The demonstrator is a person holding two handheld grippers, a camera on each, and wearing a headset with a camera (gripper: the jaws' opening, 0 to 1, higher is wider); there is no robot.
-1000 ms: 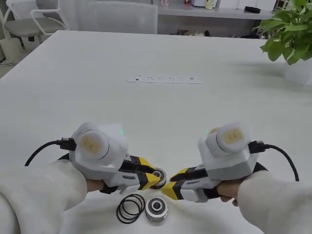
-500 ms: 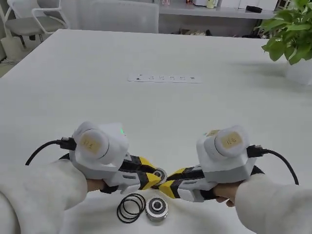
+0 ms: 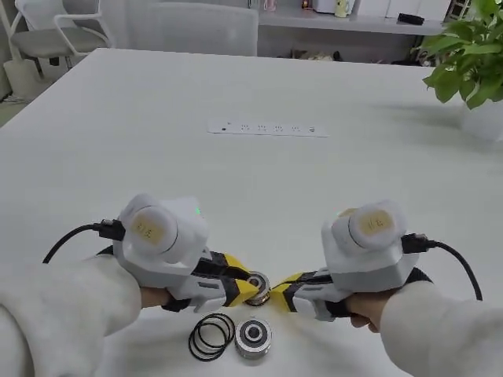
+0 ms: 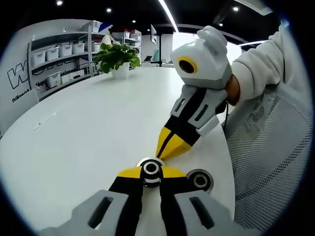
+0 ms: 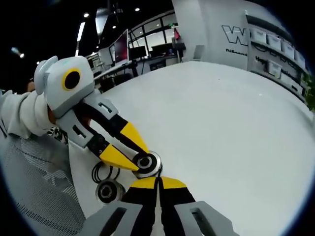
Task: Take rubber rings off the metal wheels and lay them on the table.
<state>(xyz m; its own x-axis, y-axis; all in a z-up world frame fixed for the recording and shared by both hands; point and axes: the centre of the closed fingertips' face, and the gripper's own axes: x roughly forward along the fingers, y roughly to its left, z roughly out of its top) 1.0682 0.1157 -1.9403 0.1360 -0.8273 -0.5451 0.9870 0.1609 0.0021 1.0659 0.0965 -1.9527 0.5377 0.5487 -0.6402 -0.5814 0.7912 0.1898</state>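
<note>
The left tongs [image 4: 150, 173] are pinching a metal wheel [image 5: 148, 163] by its rim, one yellow tip on either side, so the hub face points up and the free arc of the rim is turned away from that hand. The right tongs [image 5: 157, 183] are pressed together with nothing visible between them. Their shut point sits just beside that free arc, so close in the left gripper view that it may be touching. The wheel therefore lies straight ahead of the right tongs and slightly toward the person's left. The two pairs meet almost nose to nose across it, and the right tongs are the free ones for any peeling. Whether a rubber band is on this wheel's rim cannot be told for sure. If one is, the coming move probably calls for the right tips to part slightly and catch the rim edge on this near side, then pull away from the left hand. Just nearer the person, below the left tongs in the head view, loose rubber rings [image 3: 210, 336] lie flat on the table [image 3: 259, 188]. A second wheel [image 3: 253, 336] sits right beside them.
</note>
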